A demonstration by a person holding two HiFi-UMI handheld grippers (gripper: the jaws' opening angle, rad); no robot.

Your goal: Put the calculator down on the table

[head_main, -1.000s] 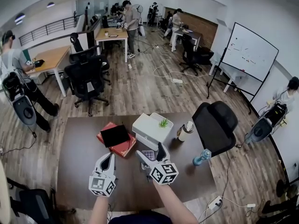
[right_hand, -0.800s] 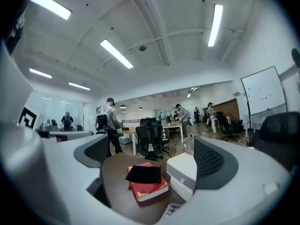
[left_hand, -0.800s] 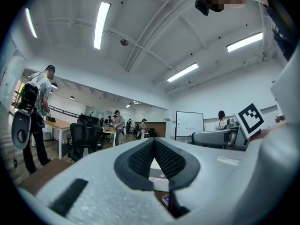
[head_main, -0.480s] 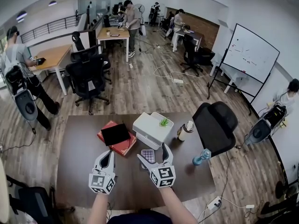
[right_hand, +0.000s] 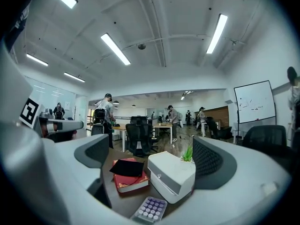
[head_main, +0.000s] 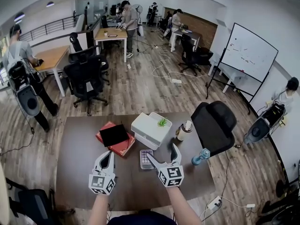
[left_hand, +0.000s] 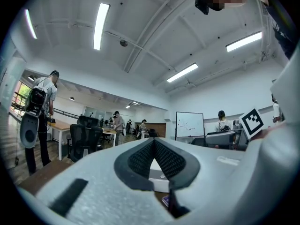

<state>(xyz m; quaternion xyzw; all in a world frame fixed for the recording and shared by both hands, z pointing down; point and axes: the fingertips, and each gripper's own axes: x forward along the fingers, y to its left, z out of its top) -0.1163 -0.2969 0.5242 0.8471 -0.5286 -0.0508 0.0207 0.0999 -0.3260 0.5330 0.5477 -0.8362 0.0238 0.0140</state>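
Observation:
The calculator (head_main: 146,159), light with purple keys, lies flat on the brown table (head_main: 79,144), in front of the white box. My right gripper (head_main: 164,155) stands open just to its right, one fingertip close beside it and nothing between the jaws. In the right gripper view the calculator (right_hand: 150,209) lies low between the spread jaws of the right gripper (right_hand: 150,156). My left gripper (head_main: 108,157) hovers left of the calculator, shut and empty. Its padded jaws meet at the left gripper (left_hand: 153,142) tips.
A white box (head_main: 151,130) with a small green plant (head_main: 162,122) stands behind the calculator. A red book (head_main: 115,141) with a black pad on top lies to the left. A brown bottle (head_main: 184,131), a blue bottle (head_main: 201,157) and a black office chair (head_main: 214,123) are on the right.
My right gripper opened wide and shifted right, away from the calculator, which now lies on the table. The left gripper barely moved.

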